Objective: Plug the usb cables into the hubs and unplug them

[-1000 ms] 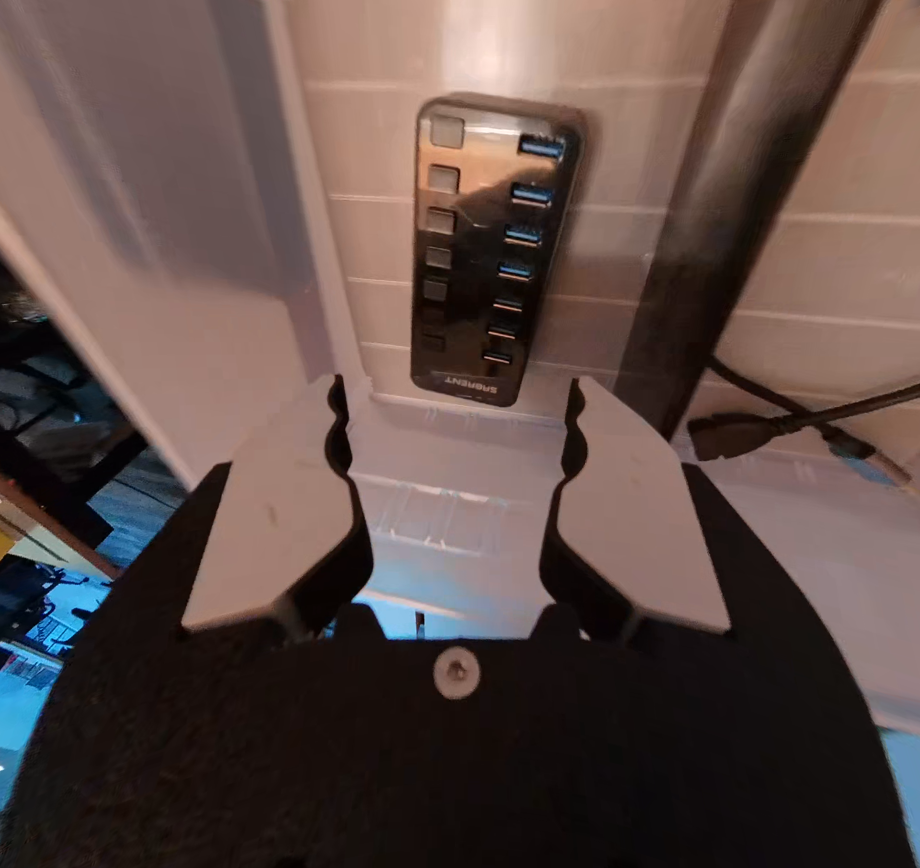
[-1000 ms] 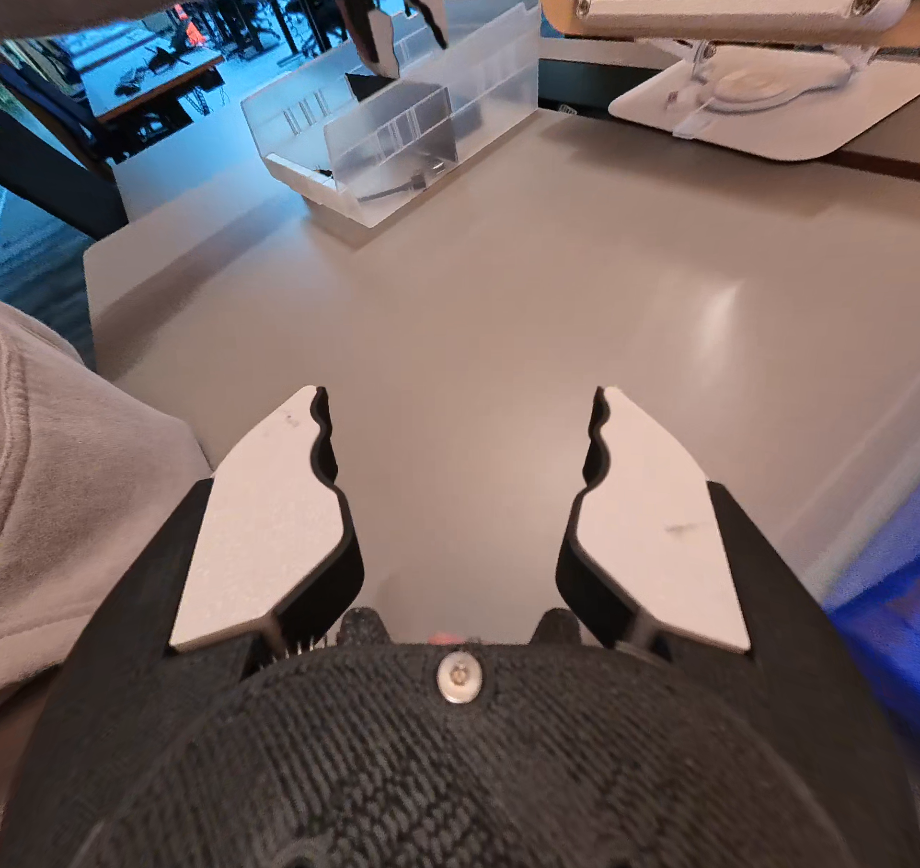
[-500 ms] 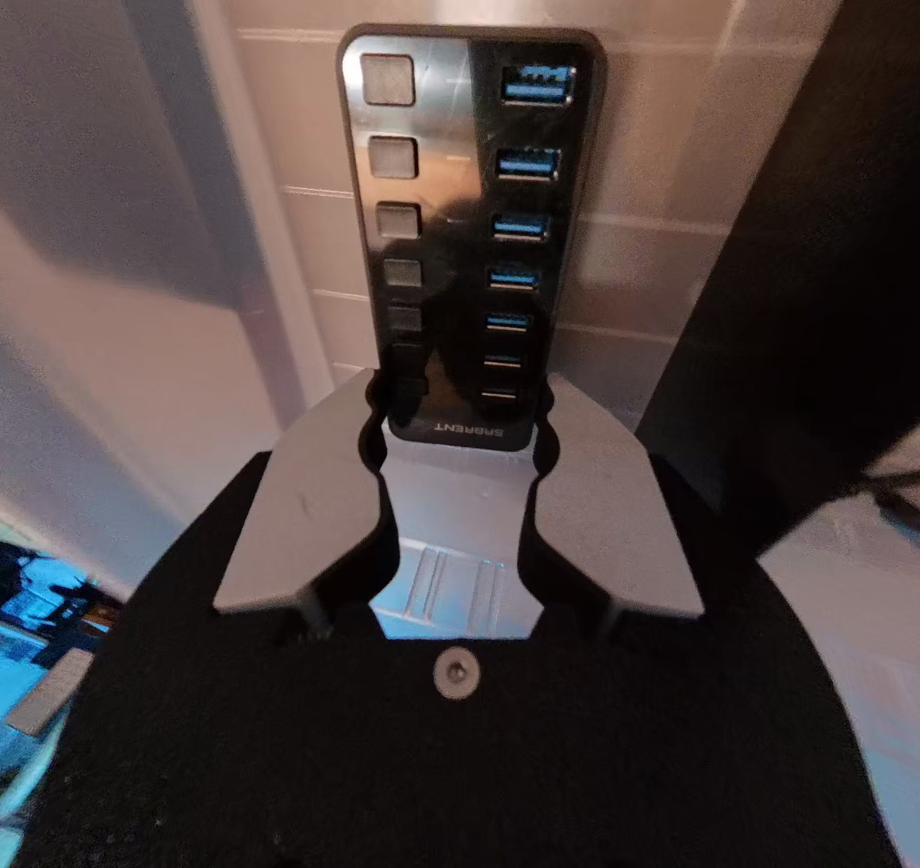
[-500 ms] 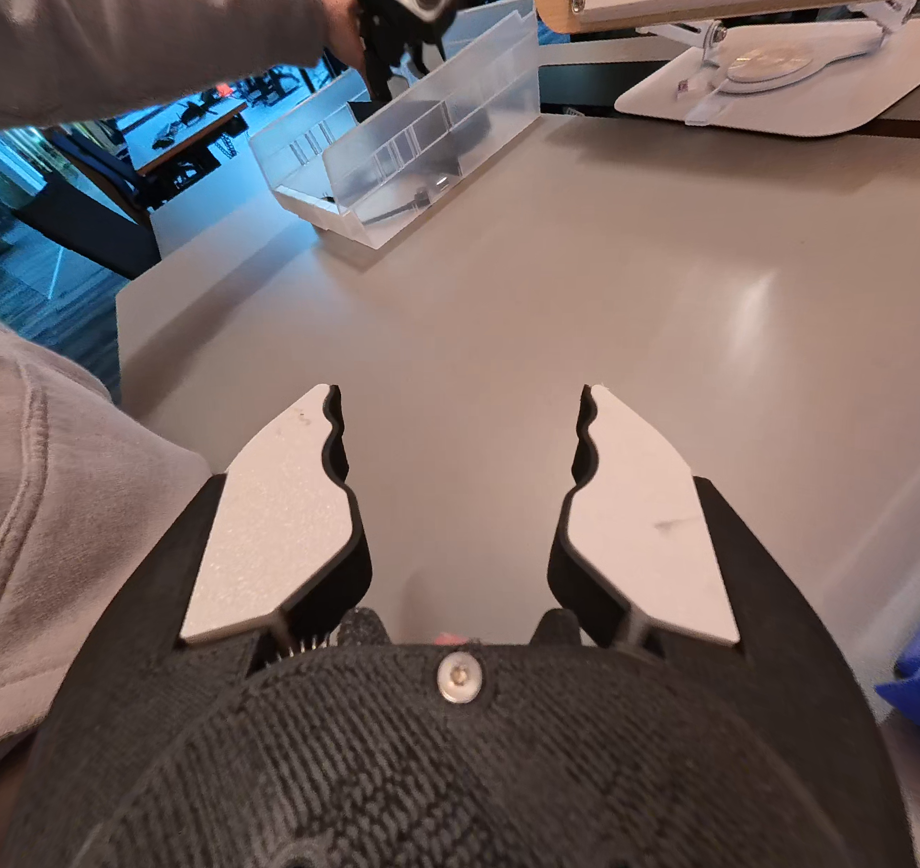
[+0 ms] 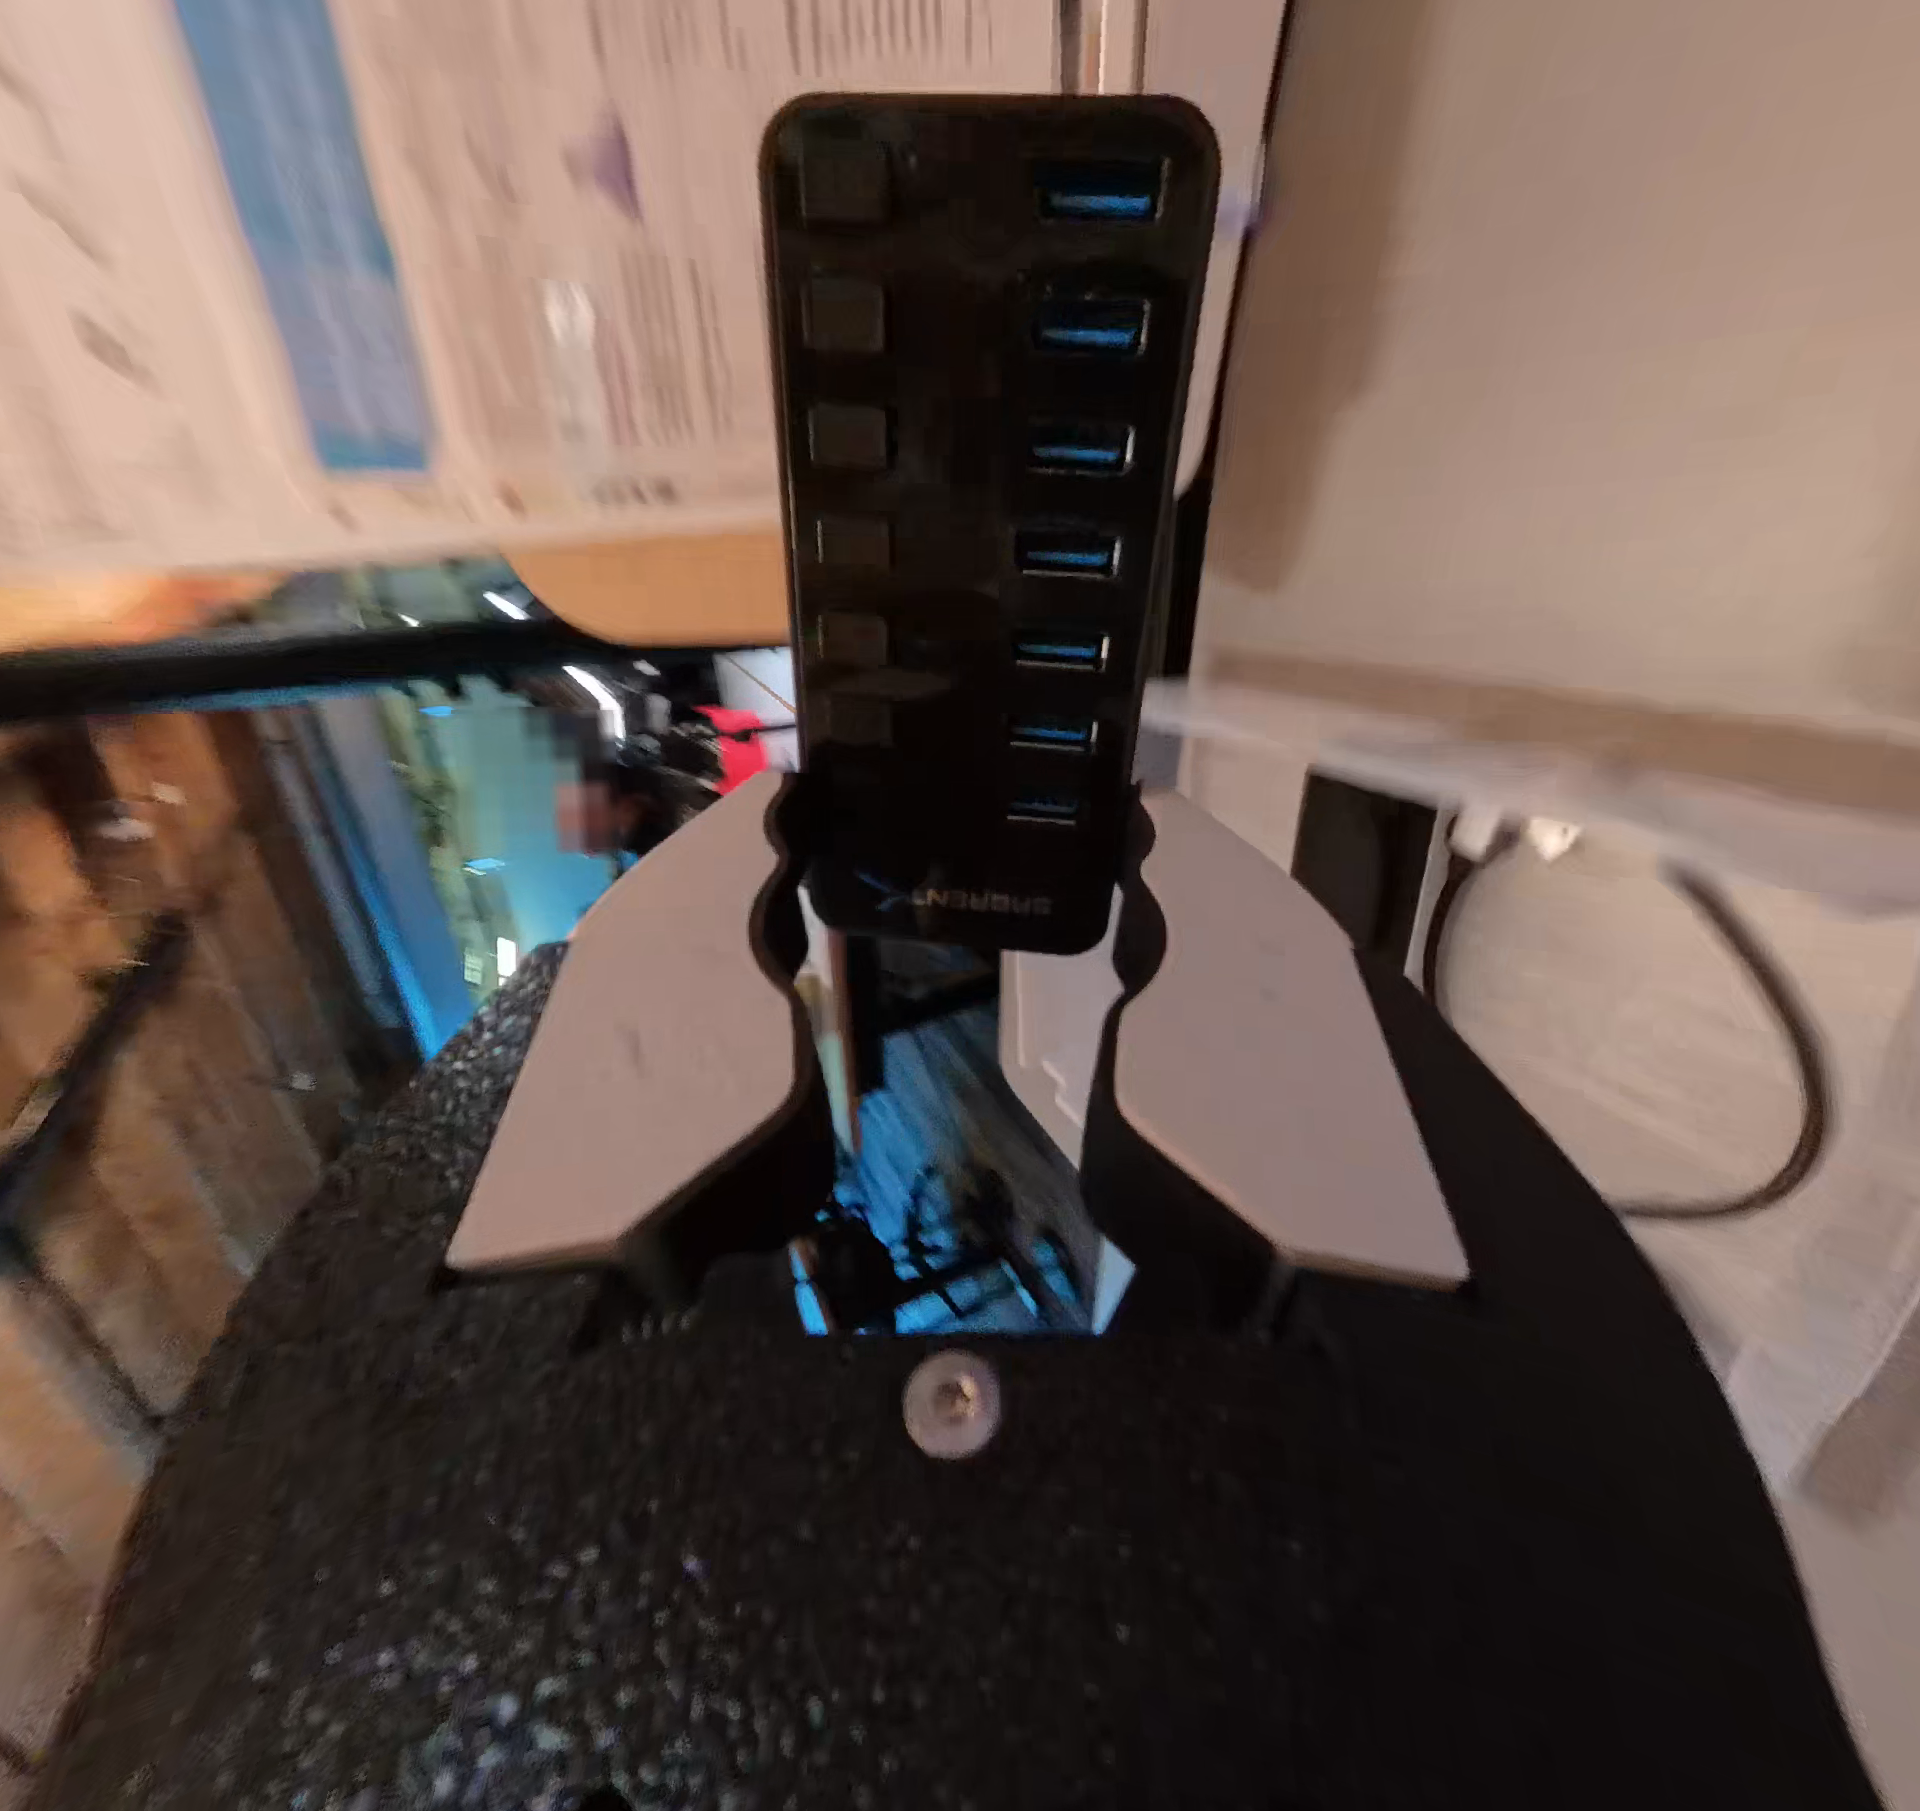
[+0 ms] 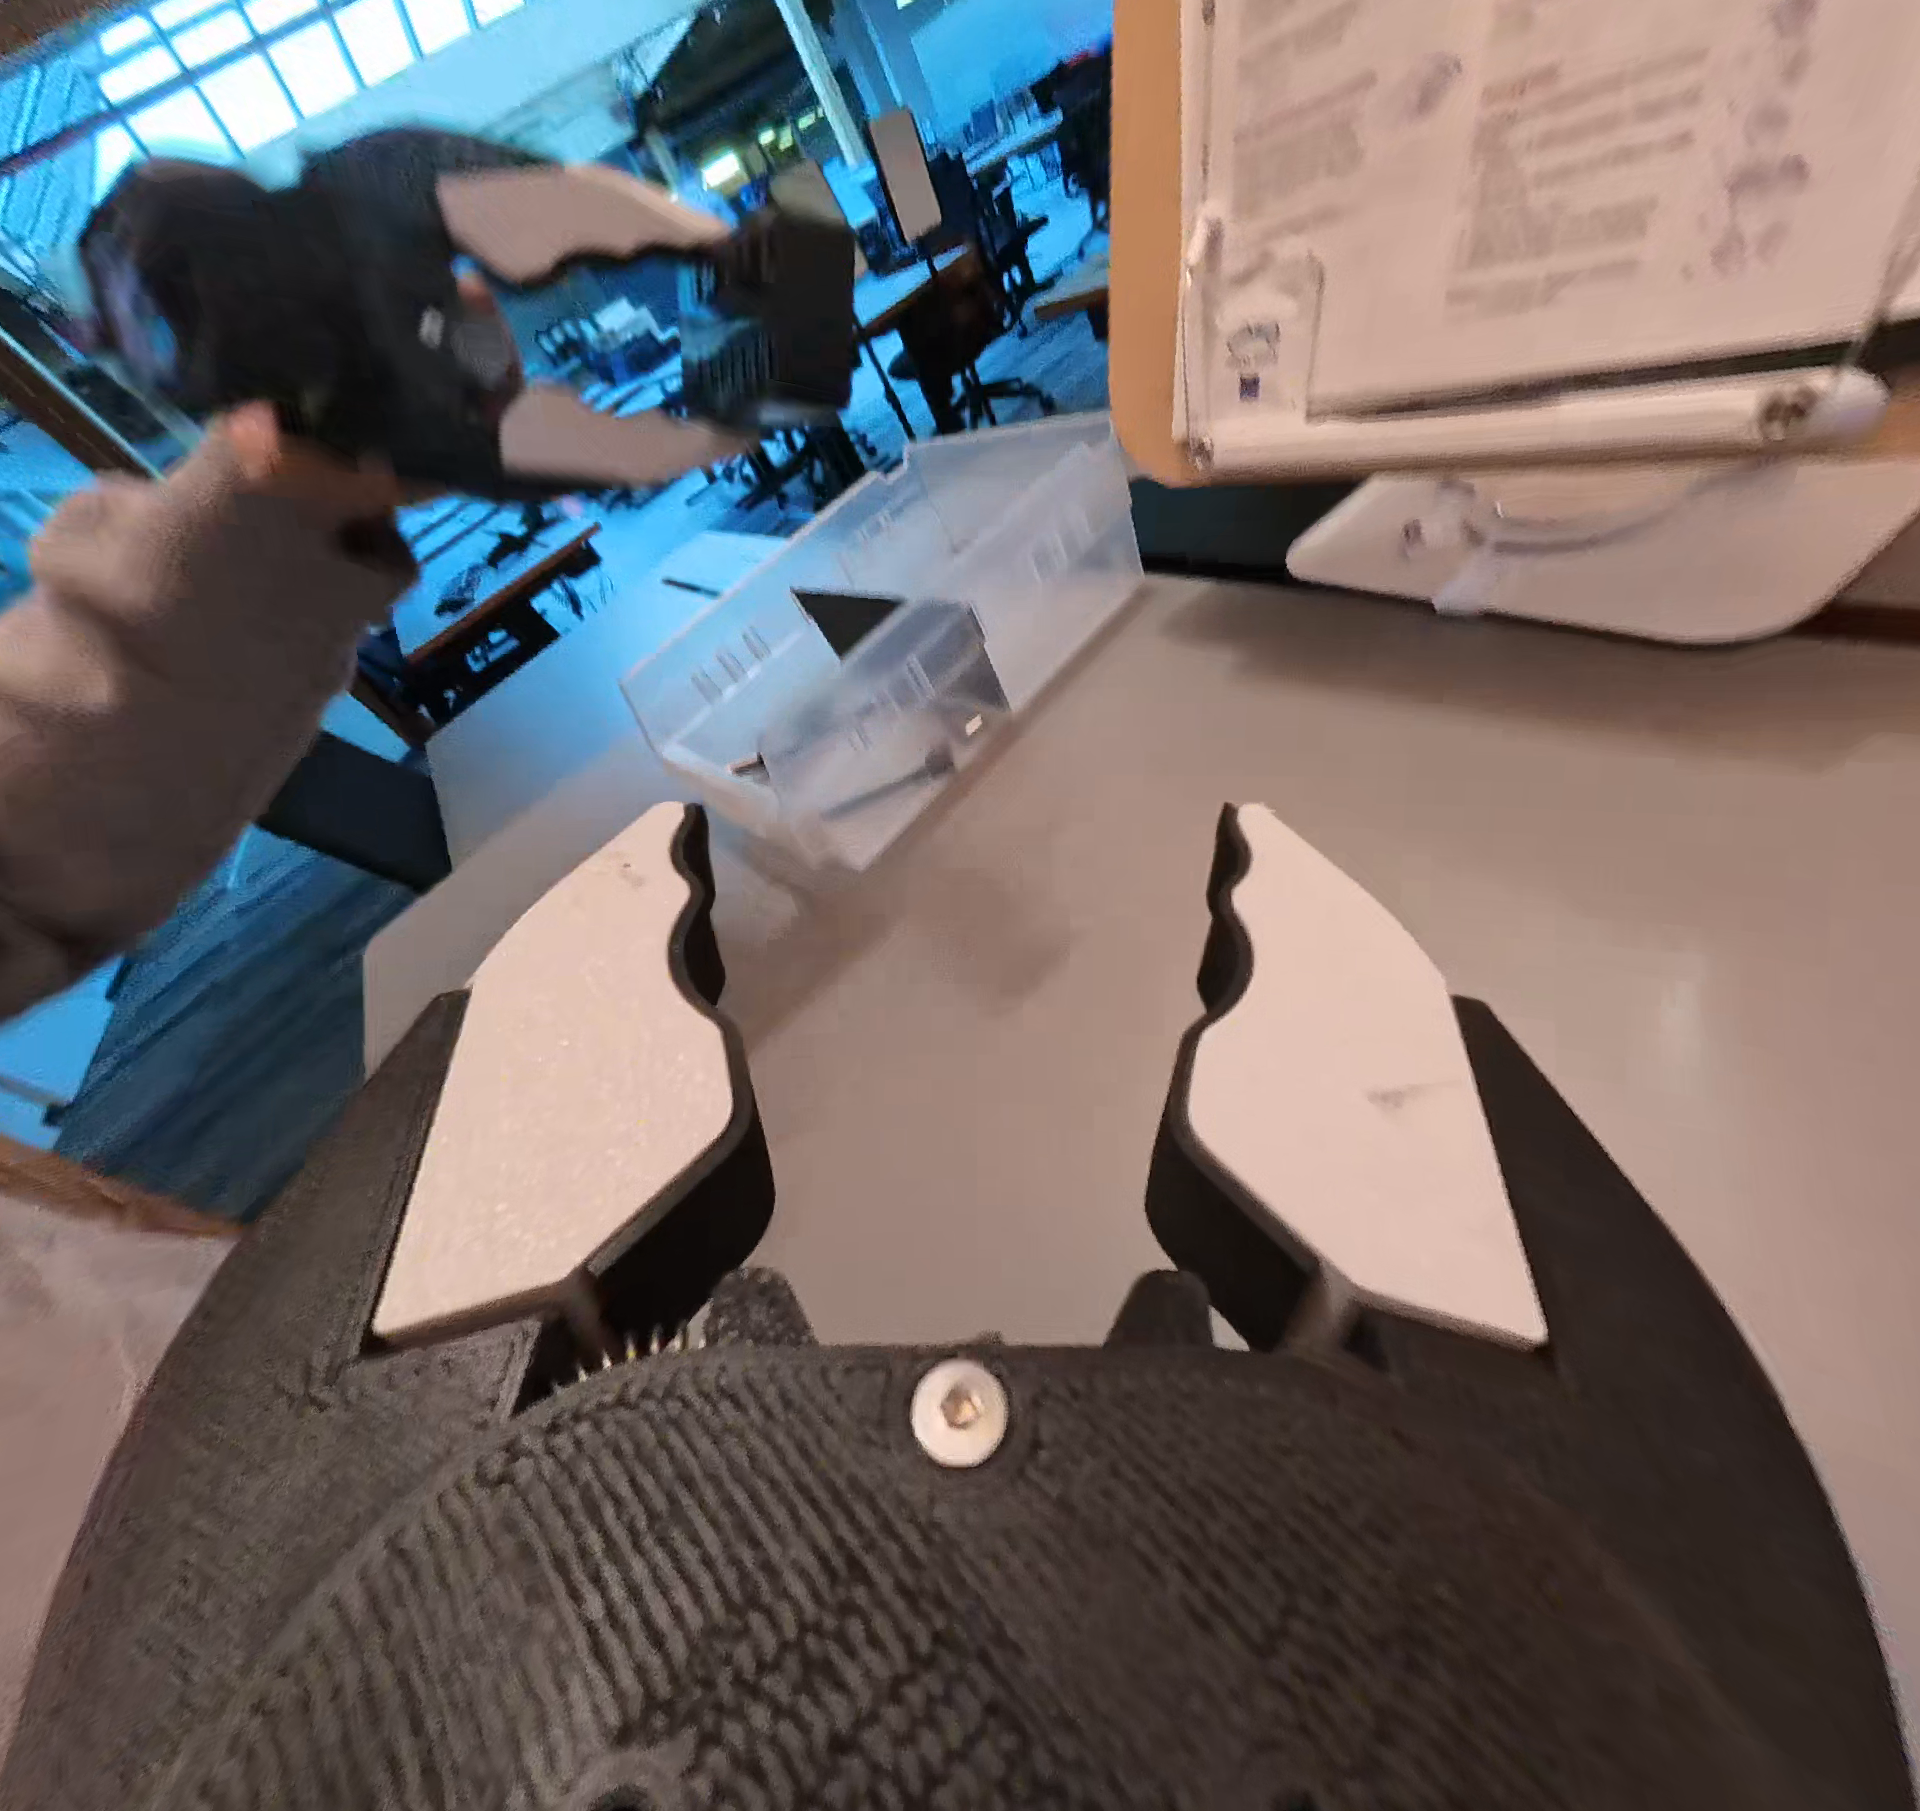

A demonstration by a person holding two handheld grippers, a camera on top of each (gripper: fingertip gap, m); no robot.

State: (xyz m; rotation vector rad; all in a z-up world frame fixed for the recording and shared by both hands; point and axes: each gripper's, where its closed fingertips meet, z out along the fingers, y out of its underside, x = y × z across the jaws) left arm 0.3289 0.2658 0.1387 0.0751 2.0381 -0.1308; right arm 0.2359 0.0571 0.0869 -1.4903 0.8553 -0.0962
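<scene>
- Now the left tongs [image 5: 956, 868] are clenched on the near end of the black USB hub [image 5: 987, 473], held in the air above the clear bin [image 6: 894, 660].
- Keep that squeeze even, I judge, so the hub stays level.
- The right tongs [image 6: 961, 888] are released and empty over the bench [image 6: 1455, 878] beside the bin.
- A black cable [image 5: 1766, 1065] lies in the bin; fetch its plug next.

Left gripper [image 5: 951, 862], open a second ago, now clamps the hub [image 5: 987, 473] and has lifted it out of the clear bin [image 6: 883, 660], held aloft.
</scene>
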